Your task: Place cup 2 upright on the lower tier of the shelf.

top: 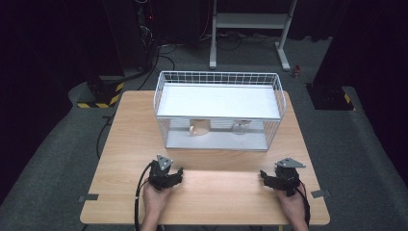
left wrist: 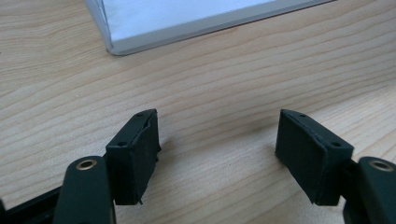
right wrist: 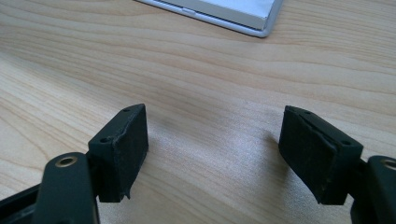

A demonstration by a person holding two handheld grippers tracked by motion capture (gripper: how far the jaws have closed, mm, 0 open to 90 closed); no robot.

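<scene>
A white wire rack (top: 219, 108) with two shelves stands at the back middle of the wooden table (top: 125, 144). On its lower shelf sit a brown cup-like object (top: 199, 128) and a clear glass (top: 239, 128). My left gripper (top: 179, 174) rests on the table near the front left, open, with bare wood between its jaws (left wrist: 217, 135). My right gripper (top: 263, 176) rests at the front right, also open over bare wood (right wrist: 215, 135). A white corner of the rack base (left wrist: 114, 46) shows ahead of the left jaws, and another corner (right wrist: 266, 30) ahead of the right jaws.
A strip of bare table lies between the two grippers and the rack. Behind the table stand a metal frame (top: 250, 29), cables on the grey floor, and yellow-black striped blocks (top: 98, 94) at the left.
</scene>
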